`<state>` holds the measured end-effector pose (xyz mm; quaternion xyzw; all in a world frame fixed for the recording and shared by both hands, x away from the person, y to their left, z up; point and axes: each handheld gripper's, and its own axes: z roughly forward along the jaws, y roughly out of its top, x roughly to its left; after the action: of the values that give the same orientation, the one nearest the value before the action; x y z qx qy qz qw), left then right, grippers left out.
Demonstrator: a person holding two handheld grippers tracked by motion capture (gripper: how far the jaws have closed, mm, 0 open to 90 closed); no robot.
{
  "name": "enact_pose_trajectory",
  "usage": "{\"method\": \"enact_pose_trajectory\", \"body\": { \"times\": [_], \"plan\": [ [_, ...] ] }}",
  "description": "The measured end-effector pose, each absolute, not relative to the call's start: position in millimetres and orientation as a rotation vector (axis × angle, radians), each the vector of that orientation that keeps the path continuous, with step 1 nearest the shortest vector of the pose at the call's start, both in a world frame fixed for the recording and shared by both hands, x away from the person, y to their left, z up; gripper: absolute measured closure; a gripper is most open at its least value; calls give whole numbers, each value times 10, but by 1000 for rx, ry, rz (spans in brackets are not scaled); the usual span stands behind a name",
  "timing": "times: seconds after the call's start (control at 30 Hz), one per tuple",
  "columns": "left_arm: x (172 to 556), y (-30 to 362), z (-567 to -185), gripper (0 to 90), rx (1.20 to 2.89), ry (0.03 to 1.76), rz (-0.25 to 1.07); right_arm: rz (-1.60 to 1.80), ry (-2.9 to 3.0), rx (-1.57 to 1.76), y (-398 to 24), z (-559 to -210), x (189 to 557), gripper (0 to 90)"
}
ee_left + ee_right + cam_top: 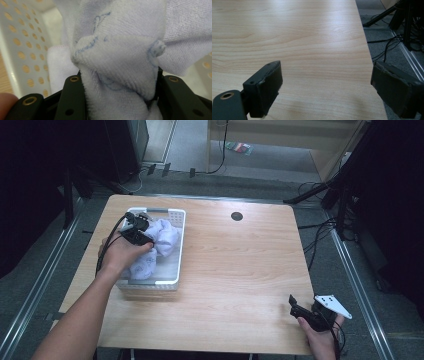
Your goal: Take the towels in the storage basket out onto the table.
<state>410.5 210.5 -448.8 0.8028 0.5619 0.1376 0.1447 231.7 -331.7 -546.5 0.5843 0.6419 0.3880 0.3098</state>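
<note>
While the left hand-held gripper [142, 231] clamps a bunched lilac towel [117, 62] above the white basket [172, 214], the right hand-held gripper [324, 90] rests wide apart over bare worktop [312, 45].

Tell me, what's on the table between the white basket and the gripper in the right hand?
Nothing: in the high view, bare wooden table lies between the basket and the right gripper.

Overhead light falls evenly on my surface [240, 265], bright at its middle, while the room beyond its far edge and both side edges sinks into near black. My left hand-held gripper [117, 100] view is soft and blurry, the towel [120, 57] too close to focus. My right view shows pale glare toward the surface's far edge and faint shadows under the jaws.
</note>
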Motion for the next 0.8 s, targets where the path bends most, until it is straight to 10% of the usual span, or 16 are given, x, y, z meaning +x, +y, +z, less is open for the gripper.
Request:
{"method": "enact_pose_trajectory", "body": {
  "times": [0.8],
  "plan": [
    [4101,2063,-3710,569,2262,1543,449,1022,1699,1543,-3311,-5464,2316,104]
  ]
}}
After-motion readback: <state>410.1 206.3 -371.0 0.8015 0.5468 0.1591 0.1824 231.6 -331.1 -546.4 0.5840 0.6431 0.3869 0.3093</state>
